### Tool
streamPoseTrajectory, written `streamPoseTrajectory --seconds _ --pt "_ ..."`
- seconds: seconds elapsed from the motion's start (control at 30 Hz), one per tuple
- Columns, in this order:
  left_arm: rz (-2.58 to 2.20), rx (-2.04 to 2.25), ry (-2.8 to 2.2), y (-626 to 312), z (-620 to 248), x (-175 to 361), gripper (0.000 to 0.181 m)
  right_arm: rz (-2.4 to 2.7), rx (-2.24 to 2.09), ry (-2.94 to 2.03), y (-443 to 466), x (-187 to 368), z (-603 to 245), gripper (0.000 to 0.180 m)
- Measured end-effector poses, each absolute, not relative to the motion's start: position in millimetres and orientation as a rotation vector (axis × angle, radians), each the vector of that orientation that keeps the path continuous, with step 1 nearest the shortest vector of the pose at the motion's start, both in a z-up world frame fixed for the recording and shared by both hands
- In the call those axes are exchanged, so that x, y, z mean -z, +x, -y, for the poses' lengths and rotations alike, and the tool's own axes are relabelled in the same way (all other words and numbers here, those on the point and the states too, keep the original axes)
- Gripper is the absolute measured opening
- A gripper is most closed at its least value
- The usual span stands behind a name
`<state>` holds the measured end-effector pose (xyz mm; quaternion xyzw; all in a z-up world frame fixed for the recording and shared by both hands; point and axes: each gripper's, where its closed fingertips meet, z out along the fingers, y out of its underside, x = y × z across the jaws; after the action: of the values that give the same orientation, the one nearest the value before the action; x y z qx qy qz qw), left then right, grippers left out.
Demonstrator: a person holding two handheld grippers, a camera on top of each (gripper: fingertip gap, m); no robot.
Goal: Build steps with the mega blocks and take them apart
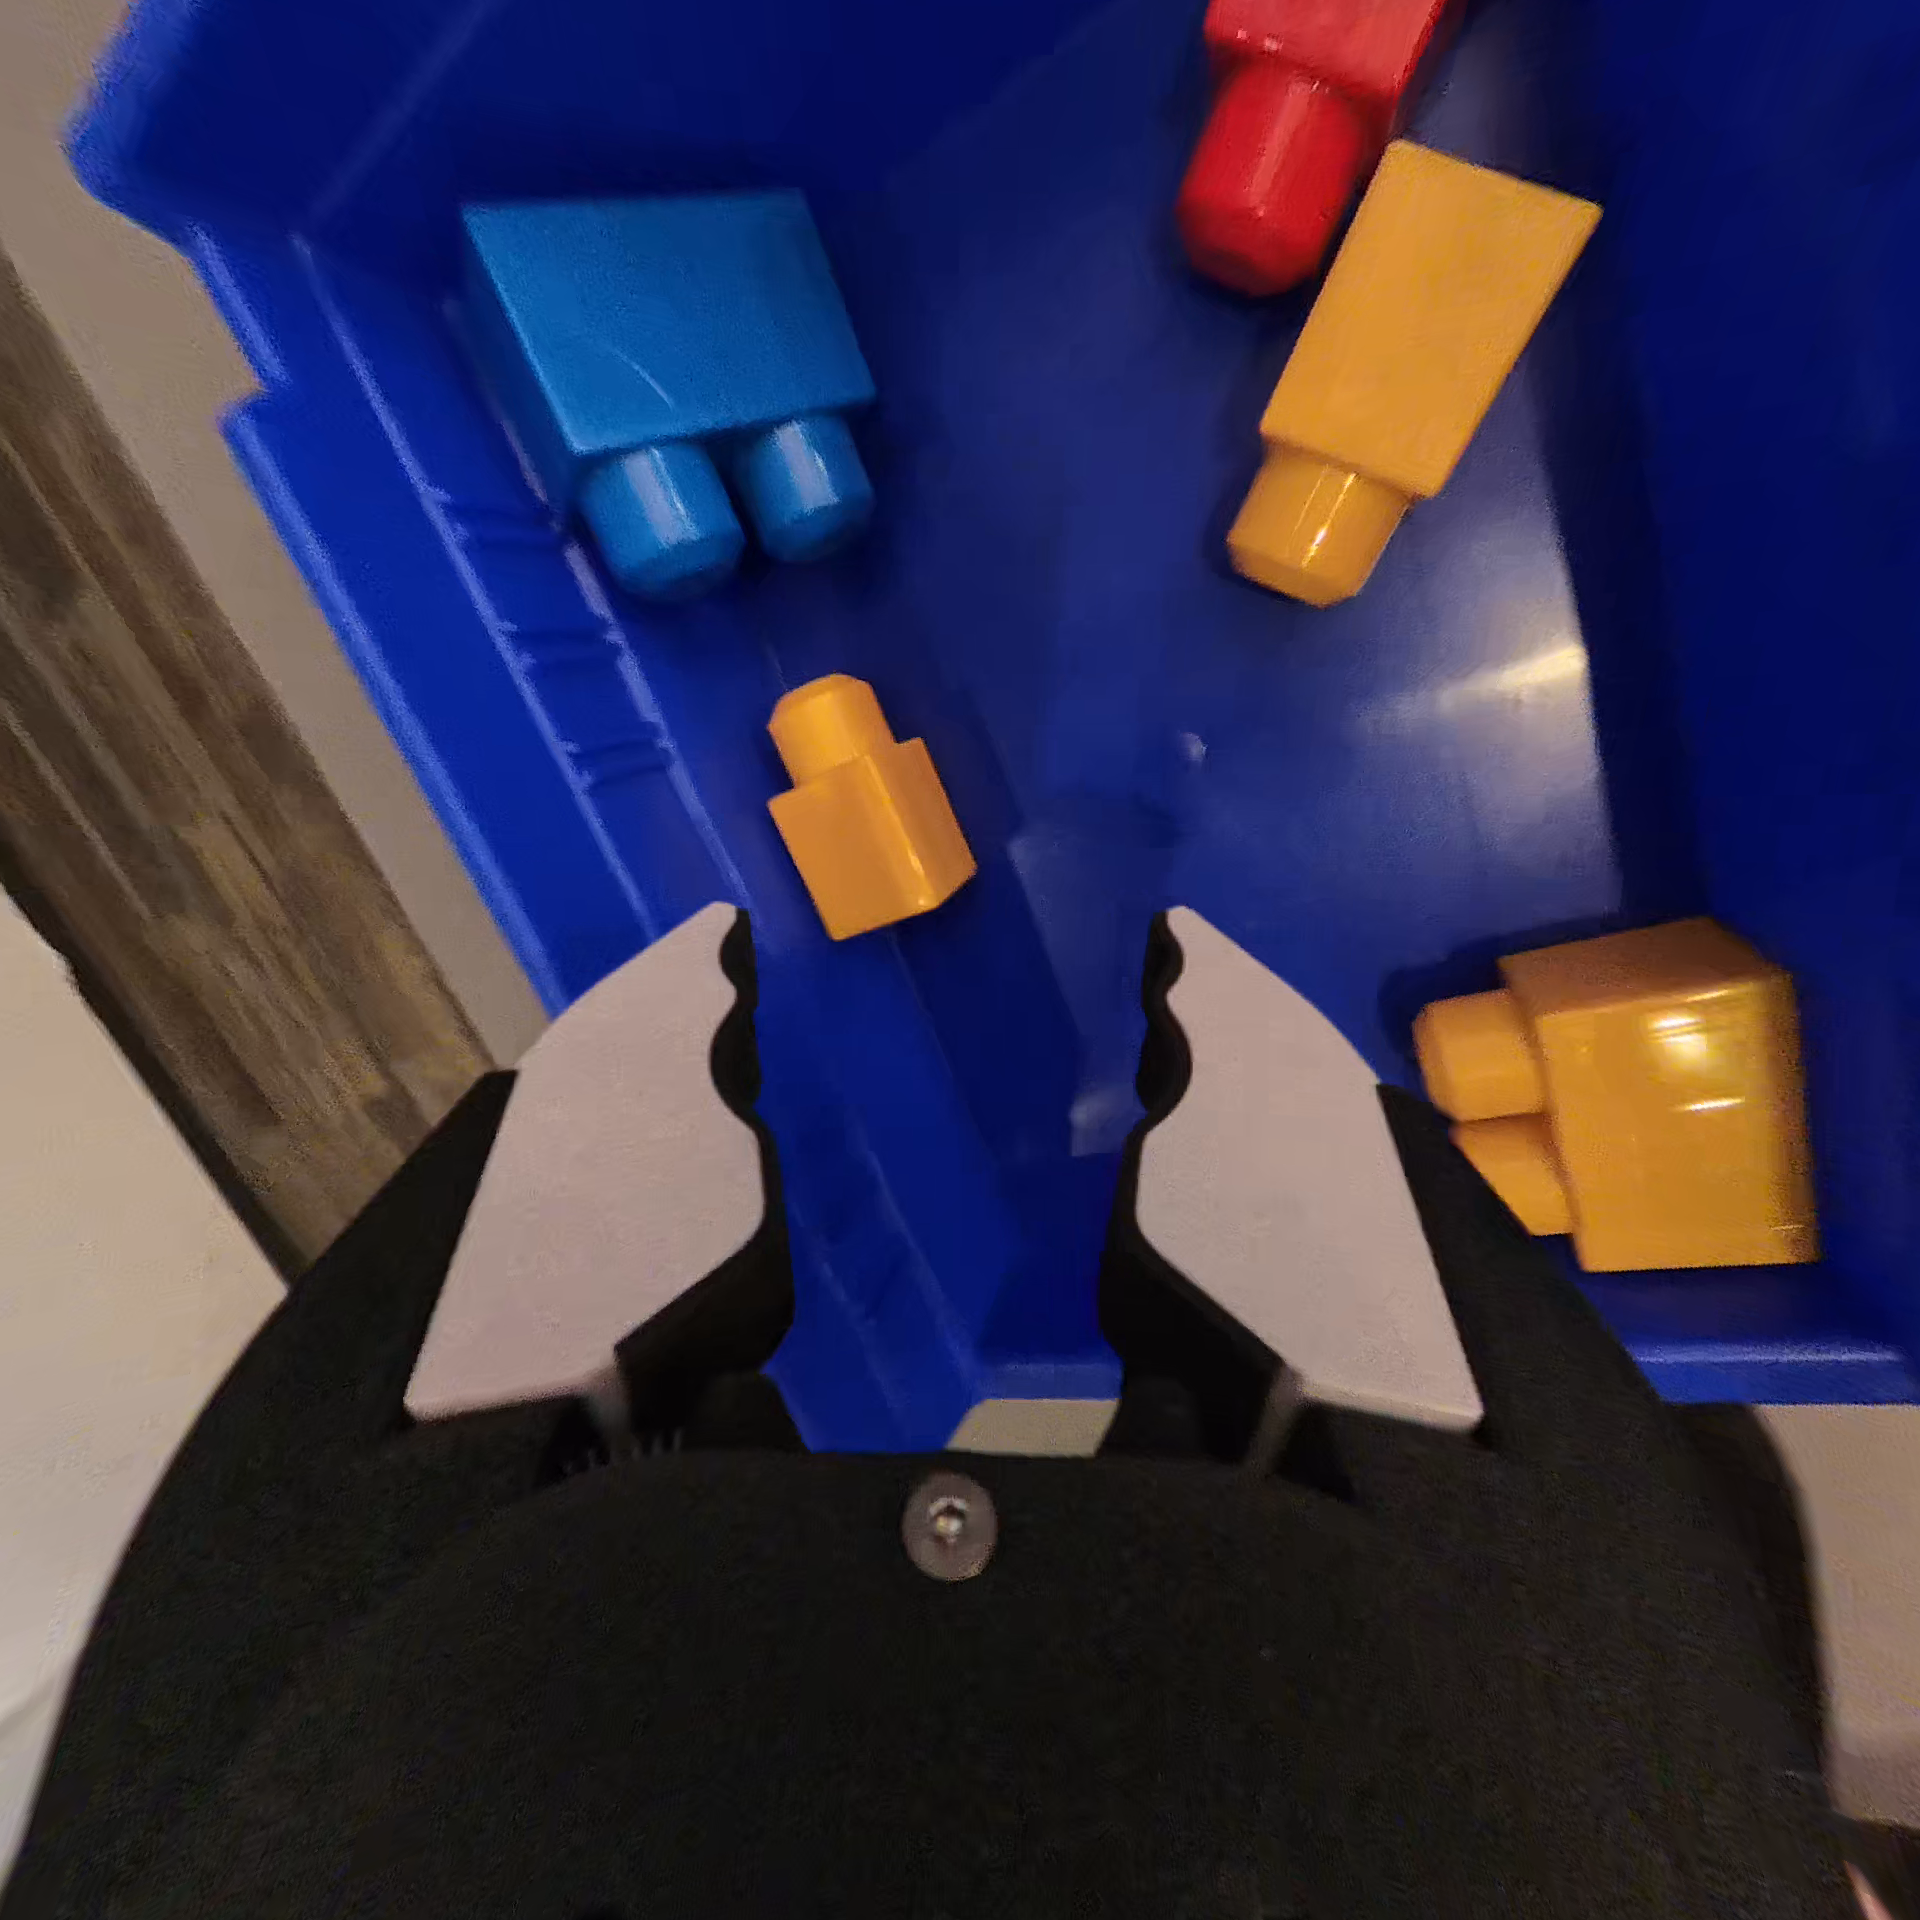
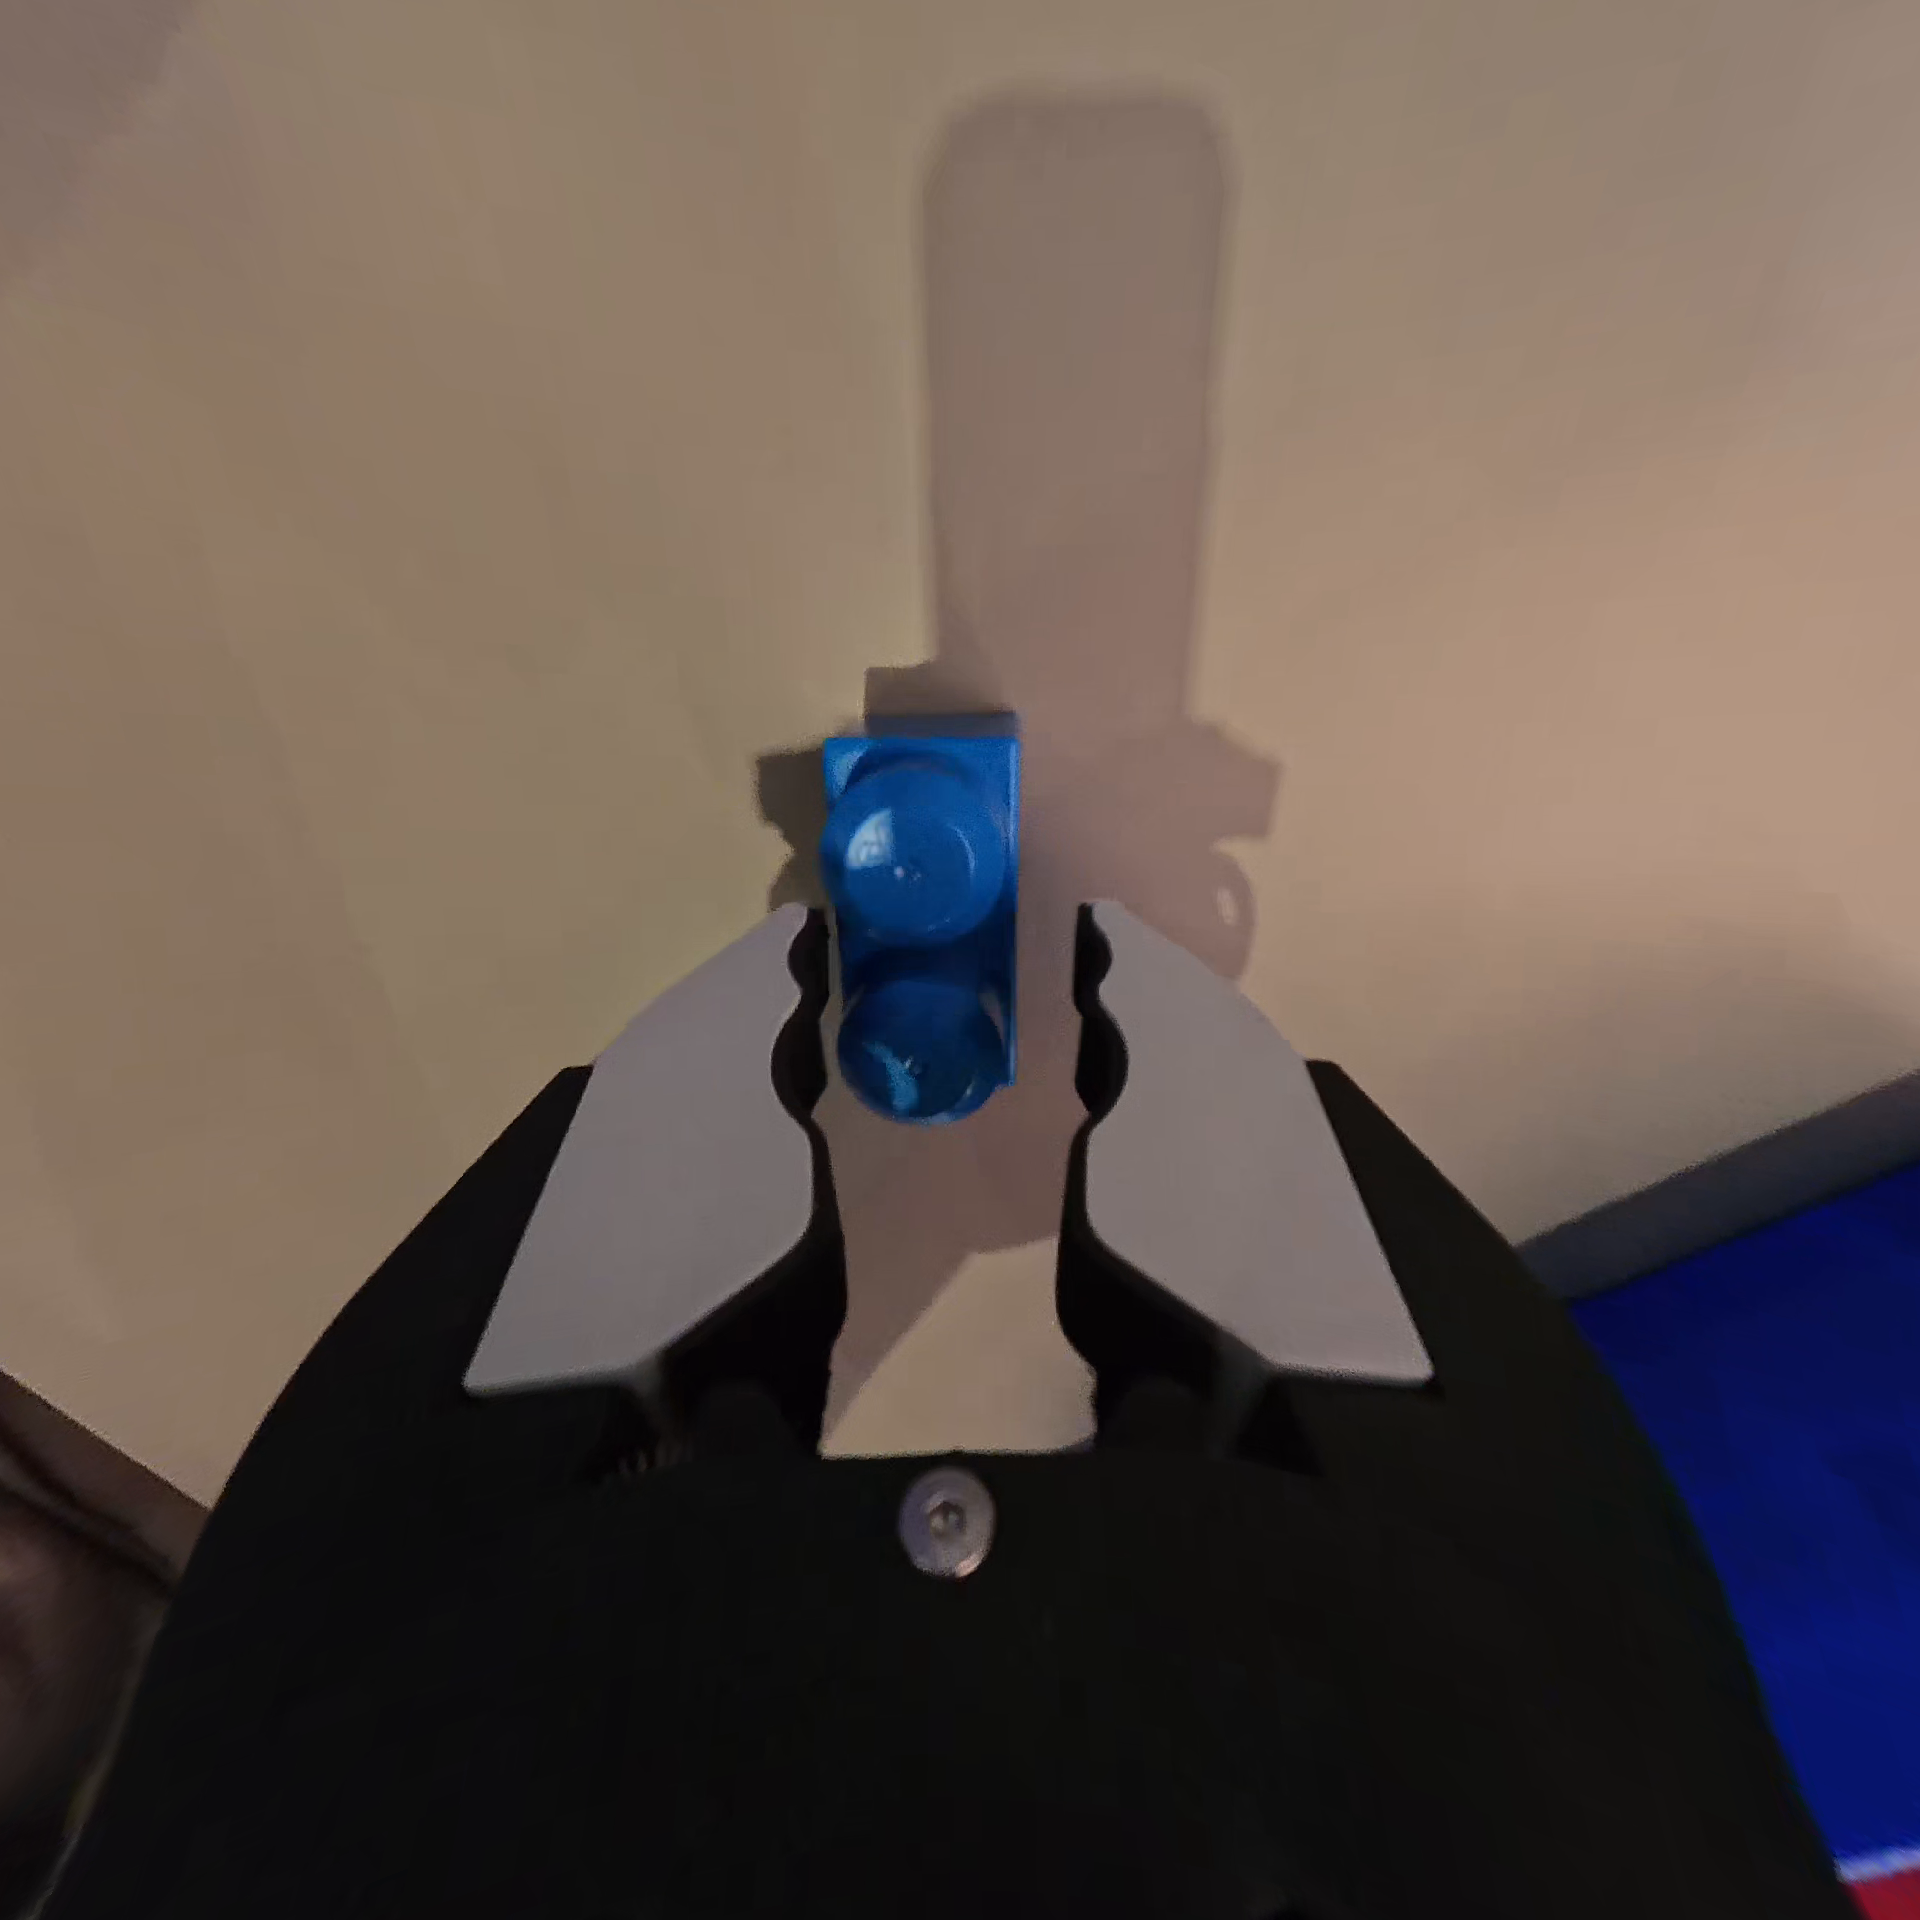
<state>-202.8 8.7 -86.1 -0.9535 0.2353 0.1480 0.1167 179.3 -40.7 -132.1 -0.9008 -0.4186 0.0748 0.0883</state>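
Only one blue block sits on the counter between the right gripper's spread, empty fingers, and the left gripper hangs wide and empty over five blocks waiting in the bin, so no steps yet

Home play area, probably: blue toy bin ahead of the left jaws, beige tabletop, wood-look floor to their left.

Left gripper agape, blue bin, blocks
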Motion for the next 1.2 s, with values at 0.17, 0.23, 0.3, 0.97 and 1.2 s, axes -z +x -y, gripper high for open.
streamPoseTrajectory --seconds 0.17,0.23,0.3,0.97,1.2 --pt "-0.549 -0.488 -2.896 -209 -10 101 0.078 1.178 -0.303 -2.557 180 99 37 0.047" --pt "-0.527 -0.469 -2.92 -208 -10 107 0.079 1.169 -0.295 -2.543 184 92 37 0.047" --pt "-0.522 -0.419 -2.944 -205 -10 115 0.08 1.167 -0.287 -2.543 187 90 38 0.047" --pt "-0.463 -0.283 -3.048 -200 -7 140 0.111 1.267 -0.251 -2.572 179 102 46 0.047" --pt "-0.489 -0.155 -3.021 -184 -7 132 0.099 1.273 -0.248 -2.581 180 104 47 0.047"
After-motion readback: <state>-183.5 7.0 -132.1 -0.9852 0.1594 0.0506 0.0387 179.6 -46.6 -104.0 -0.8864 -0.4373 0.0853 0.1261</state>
